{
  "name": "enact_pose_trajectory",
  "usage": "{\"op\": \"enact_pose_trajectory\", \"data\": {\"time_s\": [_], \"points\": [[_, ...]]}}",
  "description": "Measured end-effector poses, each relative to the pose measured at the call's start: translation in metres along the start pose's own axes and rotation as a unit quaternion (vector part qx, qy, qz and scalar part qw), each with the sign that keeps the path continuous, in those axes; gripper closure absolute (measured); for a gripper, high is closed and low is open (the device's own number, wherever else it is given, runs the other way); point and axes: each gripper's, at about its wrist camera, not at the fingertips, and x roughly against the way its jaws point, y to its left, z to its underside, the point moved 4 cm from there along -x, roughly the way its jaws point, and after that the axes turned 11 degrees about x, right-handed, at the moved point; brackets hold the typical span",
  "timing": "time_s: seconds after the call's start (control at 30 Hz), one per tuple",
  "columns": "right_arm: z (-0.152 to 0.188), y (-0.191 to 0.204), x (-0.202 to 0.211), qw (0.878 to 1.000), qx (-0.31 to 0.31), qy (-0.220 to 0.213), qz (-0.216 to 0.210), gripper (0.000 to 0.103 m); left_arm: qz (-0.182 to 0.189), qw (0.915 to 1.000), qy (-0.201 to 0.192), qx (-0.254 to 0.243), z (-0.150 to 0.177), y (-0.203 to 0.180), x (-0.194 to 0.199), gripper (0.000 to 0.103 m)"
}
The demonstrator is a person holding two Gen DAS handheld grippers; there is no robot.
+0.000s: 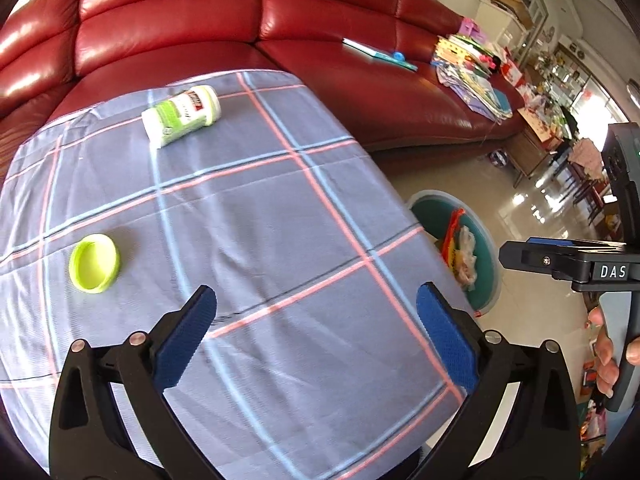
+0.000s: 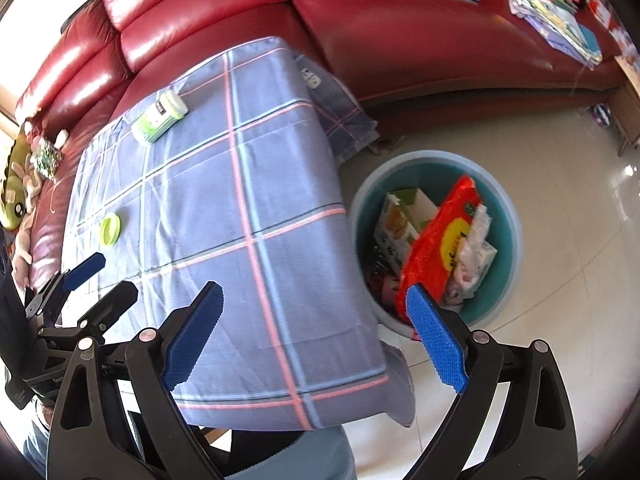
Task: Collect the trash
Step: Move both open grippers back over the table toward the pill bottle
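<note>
Ahead-left of left tool (image 1: 316,328), lid (image 1: 94,263), bottle (image 1: 182,115)

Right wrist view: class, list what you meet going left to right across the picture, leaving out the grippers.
Plush toy → green lid → bottle → bin

I see grey-blue cloth (image 1: 260,220) on the worktop, checked in pink and pale blue lines. Ahead-left of my left tongs (image 1: 316,332): lime-green lid (image 1: 94,263), white bottle (image 1: 182,115) with green label. Both tongs black, blue pads. Teal bin (image 2: 506,216), red-yellow wrapper (image 2: 440,240). Dark red sofa (image 1: 200,12).
</note>
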Motion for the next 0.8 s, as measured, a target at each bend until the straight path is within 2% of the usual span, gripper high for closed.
{"op": "enact_pose_trajectory", "data": {"time_s": [0.47, 0.8], "points": [[-0.038, 0.084, -0.032, 0.998, 0.053, 0.024, -0.002, 0.01, -0.042, 0.9977, -0.019, 0.05, -0.015, 0.105, 0.021, 0.007], [-0.084, 0.142, -0.066, 0.996, 0.084, 0.04, 0.013, 0.01, -0.062, 0.9948, -0.027, 0.077, -0.037, 0.173, 0.025, 0.007]]}}
